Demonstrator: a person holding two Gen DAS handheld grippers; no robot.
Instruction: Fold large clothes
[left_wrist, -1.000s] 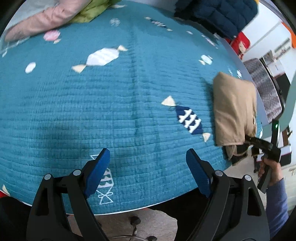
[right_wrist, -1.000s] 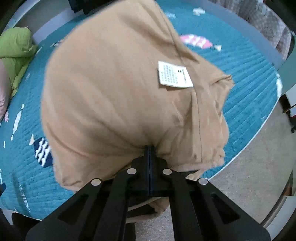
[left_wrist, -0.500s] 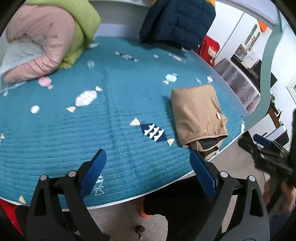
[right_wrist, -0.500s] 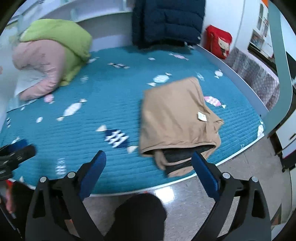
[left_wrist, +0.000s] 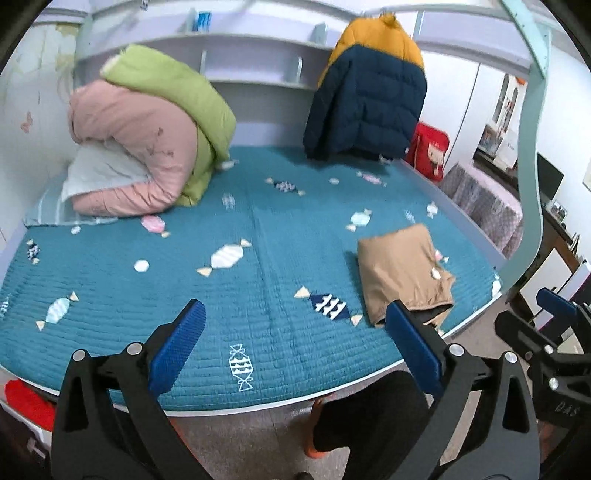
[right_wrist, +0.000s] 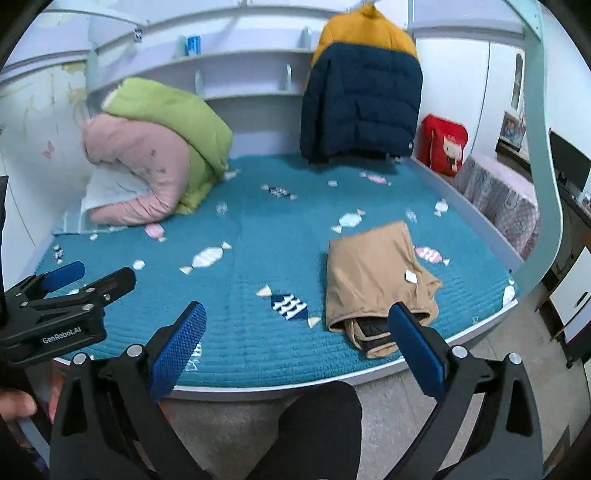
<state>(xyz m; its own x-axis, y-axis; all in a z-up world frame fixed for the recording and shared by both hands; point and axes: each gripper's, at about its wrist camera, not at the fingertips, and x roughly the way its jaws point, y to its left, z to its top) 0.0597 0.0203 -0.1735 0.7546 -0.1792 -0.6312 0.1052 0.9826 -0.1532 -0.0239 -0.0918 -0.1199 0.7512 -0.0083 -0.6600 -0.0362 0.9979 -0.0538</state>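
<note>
A folded tan garment (left_wrist: 400, 269) with a dark lining lies on the teal bedspread (left_wrist: 221, 302) near the bed's front right edge; it also shows in the right wrist view (right_wrist: 373, 273). A small white label (right_wrist: 410, 276) sits on top of it. My left gripper (left_wrist: 295, 347) is open and empty, held back over the bed's front edge. My right gripper (right_wrist: 295, 347) is open and empty, also back from the bed. The right gripper (left_wrist: 546, 332) appears at the right of the left wrist view, and the left gripper (right_wrist: 70, 295) at the left of the right wrist view.
A pink and green quilt pile (left_wrist: 147, 147) sits at the back left of the bed. A navy and yellow puffer jacket (left_wrist: 365, 99) hangs at the back. A red bag (right_wrist: 443, 147) and a covered table (right_wrist: 498, 199) stand at the right. The person's knee (right_wrist: 314, 424) is below.
My right gripper let go of the tan garment and opened. Both grippers pulled back and up from the bed, so the whole bed shows.
</note>
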